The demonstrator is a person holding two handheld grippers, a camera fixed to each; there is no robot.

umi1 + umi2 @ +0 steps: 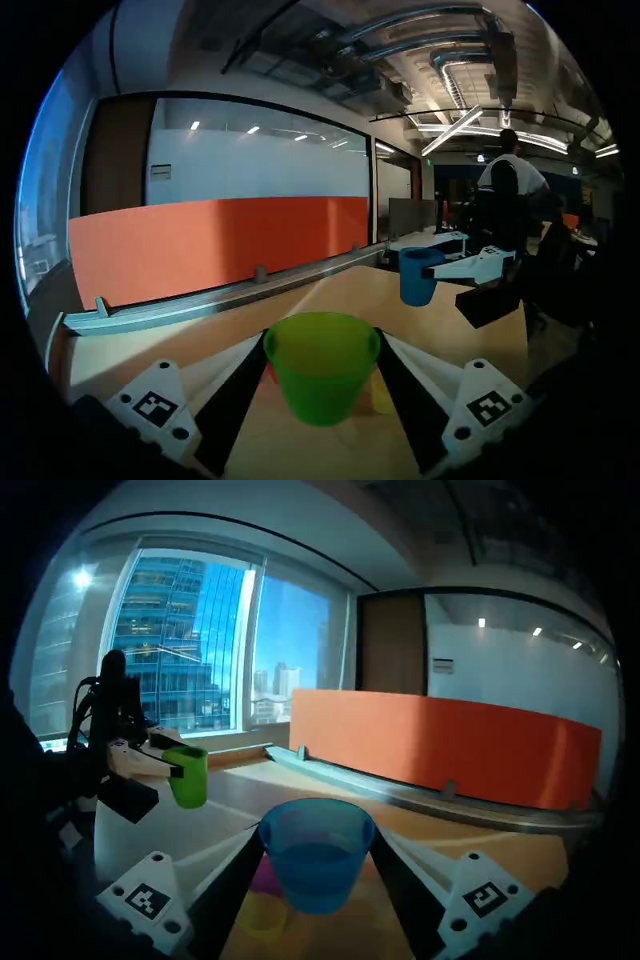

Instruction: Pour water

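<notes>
Left gripper (322,348): fingers pressed to both sides of the green cup (322,368), upright, held above the surface (352,292); contents can't be made out. Right gripper (316,840): fingers clamp the blue cup (316,856), upright, darker blue in its lower half, possibly water. Held cups well apart, bare surface between, running to the metal rail (240,290) at the far edge. Beneath the blue cup, on the surface: pink cup (268,876), yellow cup (260,918). Count: four cups, two grippers.

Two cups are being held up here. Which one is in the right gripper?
The blue cup, held between the fingers of the right gripper. The other one, the green cup, is in the left gripper.
</notes>
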